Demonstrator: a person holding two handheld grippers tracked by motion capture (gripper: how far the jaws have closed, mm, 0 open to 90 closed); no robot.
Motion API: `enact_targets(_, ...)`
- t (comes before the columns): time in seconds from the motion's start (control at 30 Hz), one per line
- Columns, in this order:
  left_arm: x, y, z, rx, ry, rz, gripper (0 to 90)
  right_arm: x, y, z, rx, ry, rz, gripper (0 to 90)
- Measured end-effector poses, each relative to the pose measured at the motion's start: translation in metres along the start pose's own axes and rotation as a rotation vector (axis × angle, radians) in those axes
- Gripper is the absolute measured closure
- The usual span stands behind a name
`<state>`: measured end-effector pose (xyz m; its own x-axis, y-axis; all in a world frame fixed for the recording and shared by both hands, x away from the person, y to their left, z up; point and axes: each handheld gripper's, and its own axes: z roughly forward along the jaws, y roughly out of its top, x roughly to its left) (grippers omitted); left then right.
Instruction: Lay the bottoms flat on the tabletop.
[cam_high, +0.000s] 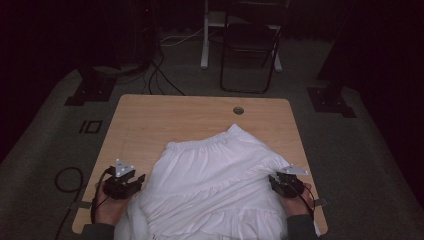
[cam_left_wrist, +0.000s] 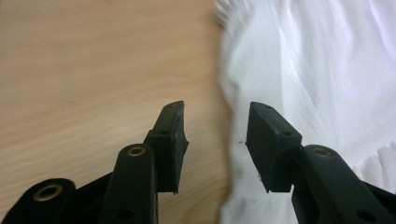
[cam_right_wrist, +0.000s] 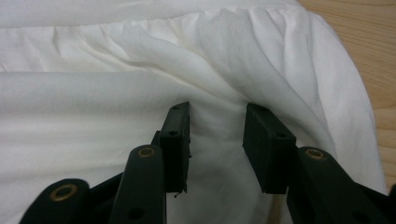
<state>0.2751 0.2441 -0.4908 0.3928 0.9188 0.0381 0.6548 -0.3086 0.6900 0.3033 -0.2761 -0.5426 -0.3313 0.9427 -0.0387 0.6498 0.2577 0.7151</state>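
As seen from above, shows a white skirt spread on the wooden table, from the middle down to the near edge and hanging over that edge. Puts the gathered waistband on the far side, short of the small round hole by the far edge.

Places the left tool near the near-left corner, just beside the skirt's left border, held in the left hand. Seen along its own jaws, has the left tool open: one jaw over bare wood, the other over white cloth, nothing between the pads.

Places the right tool at the skirt's right border, toward the near-right corner, in the right hand. Seen along its own jaws, has the right tool parted too, set onto the cloth where several folds run together, with cloth in the gap and the pads clear of it.

Leaves a folding chair on the floor beyond the far edge.
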Motion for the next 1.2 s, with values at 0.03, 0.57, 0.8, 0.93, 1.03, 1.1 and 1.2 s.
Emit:
enact_targets(0.03, -0.003, -0.003, 0.006, 0.019, -0.008, 0.019, 58.7, 0.000, 0.000, 0.000, 0.000, 0.000, 0.001, 61.0)
enact_targets(0.57, -0.002, -0.076, -0.020, 0.114, -0.038, -0.002, 75.5, -0.002, -0.003, -0.002, -0.001, 0.020, 0.025, 59.6)
enact_targets(0.8, 0.014, -0.115, -0.057, 0.136, 0.097, -0.014, 81.5, 0.003, -0.013, -0.013, 0.004, 0.027, 0.020, 59.8)
enact_targets(0.93, 0.024, -0.114, -0.062, 0.105, 0.130, -0.073, 75.4, 0.007, -0.022, -0.022, 0.005, 0.032, 0.017, 59.8)
enact_targets(1.03, 0.022, -0.101, -0.062, 0.063, 0.160, -0.069, 71.1, 0.010, -0.026, -0.026, 0.009, 0.033, 0.017, 59.8)
enact_targets(1.1, 0.018, -0.088, -0.061, 0.038, 0.169, -0.067, 66.7, 0.013, -0.029, -0.030, 0.012, 0.033, 0.015, 59.7)
enact_targets(1.2, 0.002, -0.064, -0.055, -0.003, 0.113, -0.035, 63.1, 0.017, -0.033, -0.036, 0.022, 0.038, 0.011, 59.9)
